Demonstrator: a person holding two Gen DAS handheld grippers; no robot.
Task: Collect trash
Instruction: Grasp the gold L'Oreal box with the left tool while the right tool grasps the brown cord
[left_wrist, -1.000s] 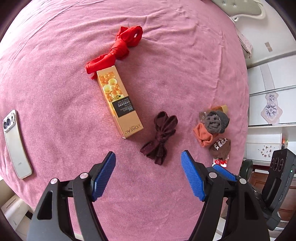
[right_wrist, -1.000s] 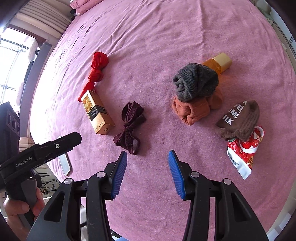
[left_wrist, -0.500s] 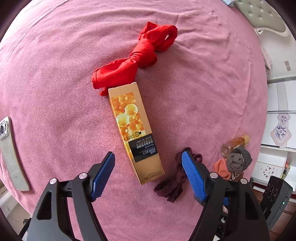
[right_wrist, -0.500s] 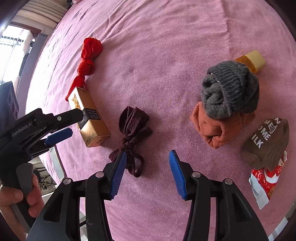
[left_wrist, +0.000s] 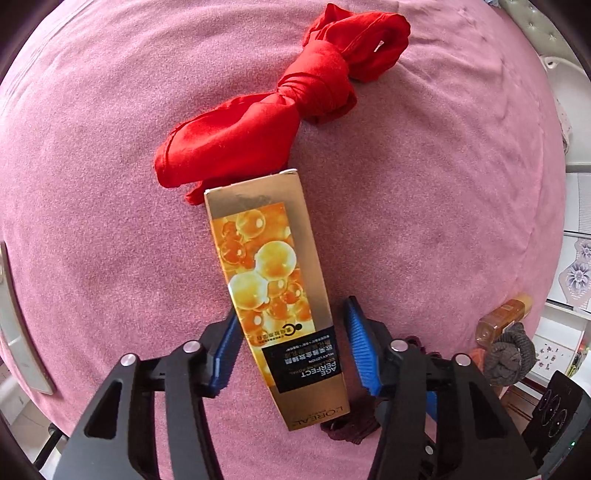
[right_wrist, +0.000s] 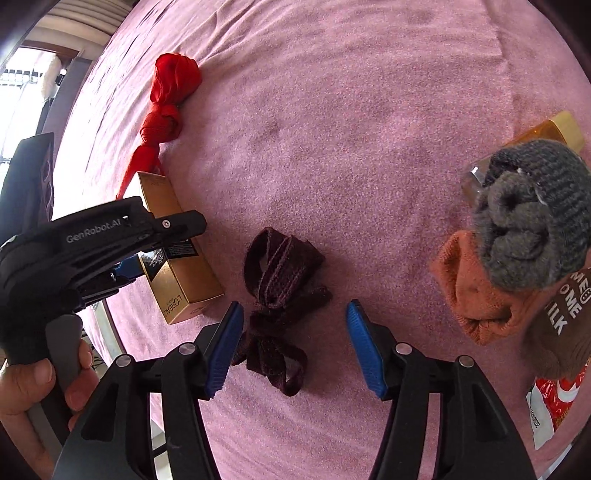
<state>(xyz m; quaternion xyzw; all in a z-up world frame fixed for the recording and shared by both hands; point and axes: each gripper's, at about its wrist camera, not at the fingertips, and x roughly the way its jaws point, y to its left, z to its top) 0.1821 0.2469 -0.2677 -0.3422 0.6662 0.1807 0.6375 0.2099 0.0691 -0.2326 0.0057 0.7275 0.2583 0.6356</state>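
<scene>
1 gold box (left_wrist: 275, 295), 1 red cloth (left_wrist: 295, 110) and 1 dark sock (right_wrist: 284, 291) lie on the pink bed (left_wrist: 424, 203). The left gripper (left_wrist: 291, 347) has just been closing, its fingers around the box with a gap on the right. The right gripper (right_wrist: 293, 350) has just been opening, its fingers wide around the sock.

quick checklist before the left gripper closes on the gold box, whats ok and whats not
1. Gold box between the left gripper's fingers: ok; the jaws have just been closing around it.
2. Both pads on the box: not ok. The left pad sits against its edge, while a gap shows at the right pad.
3. Red cloth clear of the grip: ok, it touches only the box's far end.
4. Dark sock clear of the box: ok in the right wrist view, it lies beside it.
5. Right gripper out of the way: ok; it straddles the sock, and its jaws have just been opening.
6. Where the trash goes: cannot tell, no bin in view.
</scene>
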